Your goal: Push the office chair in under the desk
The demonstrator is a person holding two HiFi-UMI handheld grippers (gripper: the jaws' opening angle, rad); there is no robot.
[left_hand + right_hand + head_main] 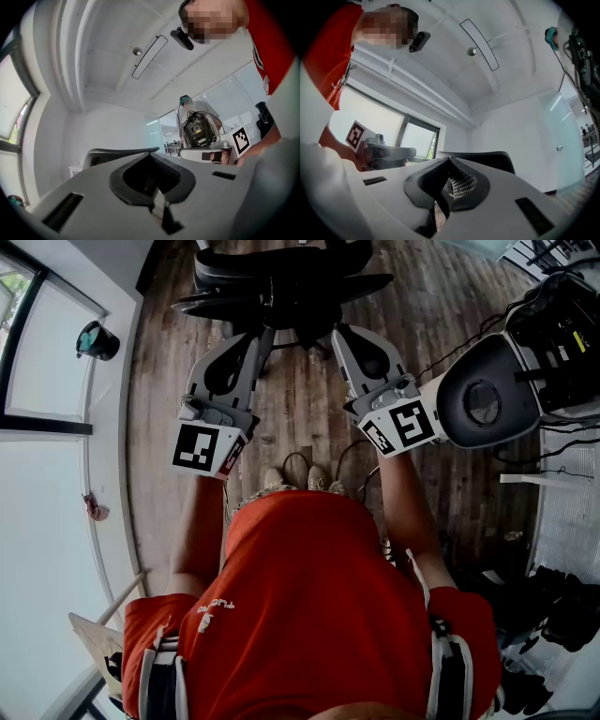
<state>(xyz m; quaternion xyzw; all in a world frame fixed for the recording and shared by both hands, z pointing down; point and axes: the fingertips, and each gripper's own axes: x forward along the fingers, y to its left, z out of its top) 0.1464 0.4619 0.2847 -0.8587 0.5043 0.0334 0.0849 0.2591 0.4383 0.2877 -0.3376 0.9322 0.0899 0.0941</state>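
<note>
Top centre, office chair: the black office chair (281,282) stands on the wooden floor (300,418) straight ahead of me, with what I take to be its backrest turned my way. No table shows in any view, so I judge it lies beyond the chair, out of frame.
Left gripper: my left gripper (261,332) is pressed together with nothing between its jaws. Its tip is aimed at the left part of the chair's back. Closed jaws give me a blunt, stiff end for shoving, since nothing needs grasping.
Right gripper: my right gripper (336,332) is likewise closed on nothing and aimed at the right part. The chair's mesh shows just past its tip in the right gripper view.
Spacing: one gripper sits either side of the chair's middle, so a push should roll it straight and not swivel it.
Contact: both tips are at the chair's edge, though I cannot tell whether they touch it or stop just short.
Stage: the chair is not yet tucked under anything.
</note>
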